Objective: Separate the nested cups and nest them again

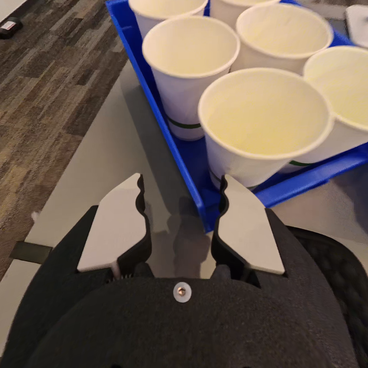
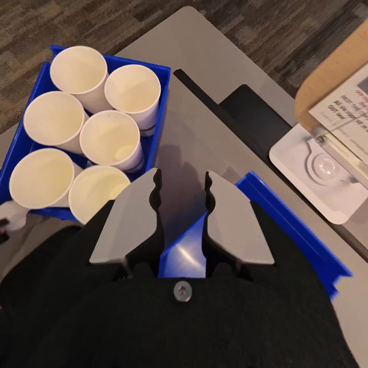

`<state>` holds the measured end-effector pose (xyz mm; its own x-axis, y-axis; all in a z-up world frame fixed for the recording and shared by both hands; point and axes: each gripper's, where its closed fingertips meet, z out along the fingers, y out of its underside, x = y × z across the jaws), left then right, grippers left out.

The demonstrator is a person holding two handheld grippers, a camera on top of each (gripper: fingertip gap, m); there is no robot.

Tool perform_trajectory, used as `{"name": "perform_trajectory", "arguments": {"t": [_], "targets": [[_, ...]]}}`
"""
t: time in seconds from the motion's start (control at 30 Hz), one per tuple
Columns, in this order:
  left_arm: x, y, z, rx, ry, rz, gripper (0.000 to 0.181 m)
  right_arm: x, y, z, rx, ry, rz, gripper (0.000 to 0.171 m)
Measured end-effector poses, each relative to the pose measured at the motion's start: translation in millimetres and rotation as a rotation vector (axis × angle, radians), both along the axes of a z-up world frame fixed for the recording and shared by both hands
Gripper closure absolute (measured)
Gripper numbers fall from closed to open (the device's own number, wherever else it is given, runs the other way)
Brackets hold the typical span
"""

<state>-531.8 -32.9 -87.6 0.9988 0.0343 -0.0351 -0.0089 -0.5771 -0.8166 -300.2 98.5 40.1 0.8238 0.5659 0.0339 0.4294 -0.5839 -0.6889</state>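
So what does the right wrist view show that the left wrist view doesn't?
Only the right wrist view shows the right gripper, open and empty, a second blue bin beneath it, and a white stand holding a printed sheet.

Only the left wrist view shows the left gripper, open and empty, and a dark object on the floor.

Both show the blue bin holding six separate white paper cups on the grey table.

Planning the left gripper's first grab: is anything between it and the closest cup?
Only the blue bin's low wall. The open left gripper sits just outside it, and the closest cup rises well above that wall.
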Motion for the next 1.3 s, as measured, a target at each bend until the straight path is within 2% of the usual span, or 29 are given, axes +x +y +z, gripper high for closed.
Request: {"name": "perform_trajectory", "arguments": {"t": [0.1,0.17,0.23,0.27,0.43,0.63,0.8,0.87,0.93,1.1,1.3], "targets": [[-7,6,-6,0.007,0.006,0.004,0.115,31,-18,6,-0.005,0.019,0.023,0.129],[-11,9,-4,0.026,-0.021,-0.002,0.127,51,-29,6,-0.002,0.032,0.030,0.130],[-13,12,-2,0.038,-0.045,-0.041,0.149,71,-38,4,0.003,0.031,0.032,0.130],[-15,13,-1,0.040,-0.052,-0.064,0.167,81,-42,1,-0.001,0.024,0.033,0.130],[-29,28,0,0.053,-0.074,-0.208,0.168,137,-59,-19,-0.027,-0.044,0.002,0.130],[-25,43,0,0.025,-0.051,-0.366,0.172,199,-69,-44,-0.088,-0.030,-0.117,0.129],[-12,50,-1,0.004,-0.029,-0.414,0.175,246,-80,-68,-0.124,-0.086,-0.292,0.116],[-5,51,-1,0.004,-0.033,-0.421,0.175,250,-86,-77,-0.156,-0.072,-0.330,0.103],[1,51,-1,0.006,-0.038,-0.424,0.175,249,-90,-87,-0.190,-0.062,-0.353,0.097],[15,50,-1,0.016,-0.052,-0.442,0.174,231,-89,-107,-0.246,-0.013,-0.372,0.097],[23,49,-1,0.012,-0.048,-0.460,0.174,225,-88,-134,-0.344,-0.042,-0.400,0.098]]}}
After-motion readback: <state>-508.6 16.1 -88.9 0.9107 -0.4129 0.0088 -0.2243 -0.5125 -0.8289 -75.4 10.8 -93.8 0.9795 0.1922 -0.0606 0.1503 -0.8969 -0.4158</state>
